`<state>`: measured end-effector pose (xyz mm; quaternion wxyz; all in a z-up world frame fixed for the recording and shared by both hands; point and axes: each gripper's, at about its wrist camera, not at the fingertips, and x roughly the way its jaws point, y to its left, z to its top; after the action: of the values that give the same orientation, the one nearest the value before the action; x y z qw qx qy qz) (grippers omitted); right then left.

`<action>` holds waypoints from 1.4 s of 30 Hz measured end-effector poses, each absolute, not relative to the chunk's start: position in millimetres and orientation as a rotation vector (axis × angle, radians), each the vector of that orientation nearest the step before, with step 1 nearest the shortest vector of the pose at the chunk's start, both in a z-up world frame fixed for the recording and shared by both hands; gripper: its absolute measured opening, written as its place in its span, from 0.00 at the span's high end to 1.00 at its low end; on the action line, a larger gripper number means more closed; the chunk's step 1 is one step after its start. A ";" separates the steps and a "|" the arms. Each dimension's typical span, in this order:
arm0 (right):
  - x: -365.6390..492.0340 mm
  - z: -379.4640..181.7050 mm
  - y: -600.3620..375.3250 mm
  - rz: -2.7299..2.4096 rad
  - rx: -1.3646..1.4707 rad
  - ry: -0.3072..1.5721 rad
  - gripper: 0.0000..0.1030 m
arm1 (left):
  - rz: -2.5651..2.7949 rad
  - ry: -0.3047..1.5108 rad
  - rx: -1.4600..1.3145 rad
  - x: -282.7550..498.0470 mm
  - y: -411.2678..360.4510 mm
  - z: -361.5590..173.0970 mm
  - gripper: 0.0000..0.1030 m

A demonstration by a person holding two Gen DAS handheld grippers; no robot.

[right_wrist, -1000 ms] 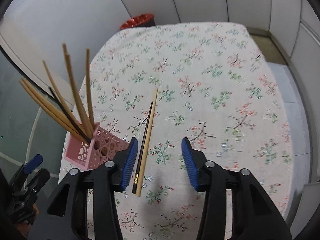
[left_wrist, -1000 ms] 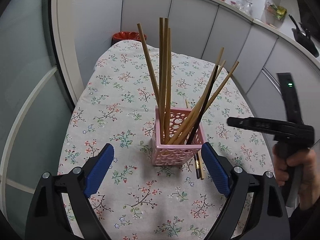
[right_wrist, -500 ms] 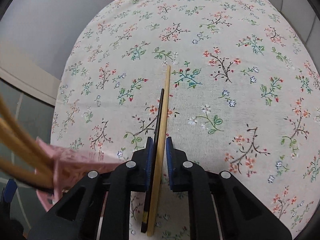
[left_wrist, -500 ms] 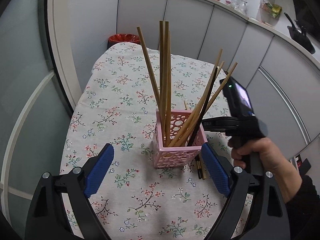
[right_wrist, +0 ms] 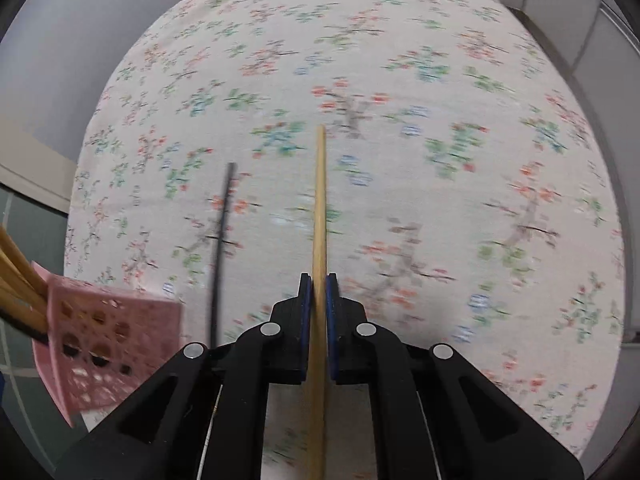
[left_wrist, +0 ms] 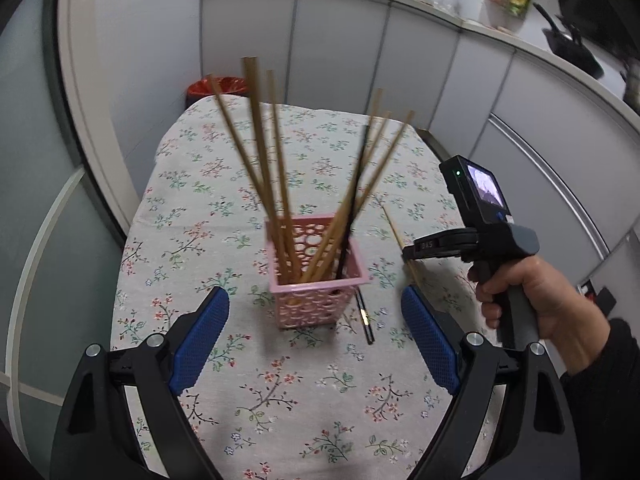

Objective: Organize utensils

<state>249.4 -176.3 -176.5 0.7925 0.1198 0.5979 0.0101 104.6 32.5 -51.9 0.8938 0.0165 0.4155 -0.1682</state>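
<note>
A pink perforated basket [left_wrist: 316,284] stands on the floral tablecloth [left_wrist: 280,392] and holds several wooden chopsticks and a black one. It also shows in the right wrist view [right_wrist: 108,340] at the lower left. My right gripper [right_wrist: 319,292] is shut on a wooden chopstick [right_wrist: 319,200] and holds it off the cloth, right of the basket; it shows in the left wrist view [left_wrist: 412,250]. A black chopstick [right_wrist: 222,240] lies on the cloth beside the basket, also in the left wrist view [left_wrist: 365,316]. My left gripper [left_wrist: 316,340] is open and empty, in front of the basket.
A red bin [left_wrist: 218,86] stands past the table's far edge. White cabinet fronts [left_wrist: 440,80] run along the far and right sides. A glass partition [left_wrist: 36,200] is on the left. The table edge drops off at the right.
My right gripper has lifted the wooden chopstick off the cloth, leaving the black one lying there. The left gripper has drawn back slightly from the basket.
</note>
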 end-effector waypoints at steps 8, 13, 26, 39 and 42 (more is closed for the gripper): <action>211.5 -162.4 -252.6 -0.045 0.306 1.282 0.94 | -0.533 0.898 0.164 71.1 -39.1 -55.5 0.37; 195.7 -148.6 -278.5 -0.038 0.344 1.245 0.94 | -0.545 0.949 0.273 79.8 -102.5 -76.0 0.46; 174.1 -154.8 -346.5 -0.046 0.454 1.226 0.94 | -0.040 1.007 0.230 243.6 -177.7 -155.3 0.60; 171.8 -136.5 -343.6 0.033 0.477 1.179 0.94 | 0.231 1.108 0.173 314.3 -127.7 -197.4 0.63; 173.2 -134.6 -340.6 0.041 0.473 1.176 0.94 | 0.234 1.122 0.174 319.2 -123.0 -201.1 0.63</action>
<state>173.2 -340.6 -134.6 0.8056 0.2210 0.5494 0.0189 319.2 -123.0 -201.1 0.8368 0.0821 0.5299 0.1107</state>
